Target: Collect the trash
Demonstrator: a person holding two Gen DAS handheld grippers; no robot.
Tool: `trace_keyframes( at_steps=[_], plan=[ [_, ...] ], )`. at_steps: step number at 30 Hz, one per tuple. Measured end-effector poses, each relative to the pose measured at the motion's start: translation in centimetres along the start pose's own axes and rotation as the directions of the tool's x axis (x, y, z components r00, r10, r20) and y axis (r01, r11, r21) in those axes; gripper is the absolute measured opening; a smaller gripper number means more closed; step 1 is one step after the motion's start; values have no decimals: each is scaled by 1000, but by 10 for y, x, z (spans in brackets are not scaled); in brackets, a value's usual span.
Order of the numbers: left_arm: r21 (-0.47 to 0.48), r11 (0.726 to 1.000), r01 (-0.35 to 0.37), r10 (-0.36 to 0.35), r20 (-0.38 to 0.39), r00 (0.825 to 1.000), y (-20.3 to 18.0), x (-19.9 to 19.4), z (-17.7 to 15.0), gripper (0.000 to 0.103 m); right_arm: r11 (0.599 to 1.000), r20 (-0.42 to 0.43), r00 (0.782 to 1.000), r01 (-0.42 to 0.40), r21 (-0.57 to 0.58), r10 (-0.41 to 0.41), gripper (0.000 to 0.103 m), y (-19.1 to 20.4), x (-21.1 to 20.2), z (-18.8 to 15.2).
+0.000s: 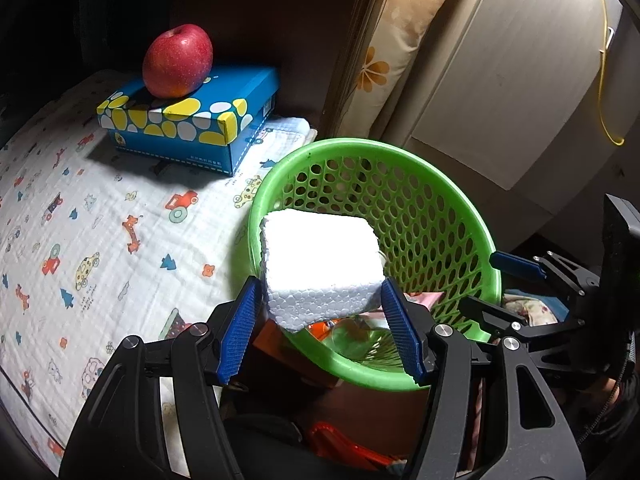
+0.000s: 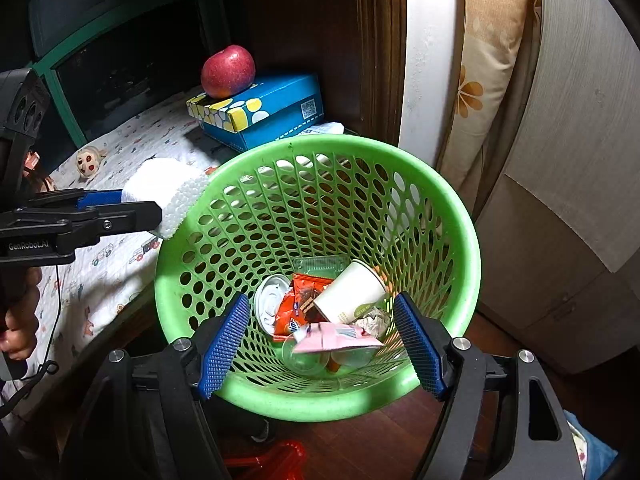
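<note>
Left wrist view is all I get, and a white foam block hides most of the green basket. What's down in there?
Observer: A white paper cup lies on its side at the bottom of the green basket, with an orange wrapper beside it.
Operator: Is the foam block over the basket yet?
Observer: Barely. From the right wrist view the foam block, clamped in the left gripper, sits at the basket's left rim, partly outside it.
Operator: What is the other gripper carrying?
Observer: Nothing. The right gripper is open above the basket, with only the trash far below it.
</note>
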State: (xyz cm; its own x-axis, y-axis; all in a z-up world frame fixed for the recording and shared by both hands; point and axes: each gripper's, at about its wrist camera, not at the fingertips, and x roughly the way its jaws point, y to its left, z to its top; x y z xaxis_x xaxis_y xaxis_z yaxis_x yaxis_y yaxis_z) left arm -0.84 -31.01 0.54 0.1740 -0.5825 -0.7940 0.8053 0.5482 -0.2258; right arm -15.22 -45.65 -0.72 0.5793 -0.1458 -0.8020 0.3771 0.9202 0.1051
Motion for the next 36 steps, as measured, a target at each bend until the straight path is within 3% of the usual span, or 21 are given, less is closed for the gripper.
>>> trace_keyframes(
  at_steps=[4,12,16,21,36],
  plan=[
    [6,1000,11,-11,-10,1000,-4,5,1,61,1000,17,1000,-15,1,15,81,2,-5,-3],
    [4,1000,20,-19,-47,999,-6,17,-3,63,1000,37,999,-15,-14,16,81,6,-15,-10],
    [-3,1000,23,-23,-58,998,-5,20,-4,72,1000,35,999,-25,-10,25,81,5,-16,-12],
    [-9,1000,10,-10,-51,999,-1,16,-5,73,999,33,999,-38,-8,38,81,8,-16,-13],
    [-63,988,-140,142,16,990,38,-19,-10,78,995,54,994,-98,-32,100,82,32,-13,-1]
  ],
)
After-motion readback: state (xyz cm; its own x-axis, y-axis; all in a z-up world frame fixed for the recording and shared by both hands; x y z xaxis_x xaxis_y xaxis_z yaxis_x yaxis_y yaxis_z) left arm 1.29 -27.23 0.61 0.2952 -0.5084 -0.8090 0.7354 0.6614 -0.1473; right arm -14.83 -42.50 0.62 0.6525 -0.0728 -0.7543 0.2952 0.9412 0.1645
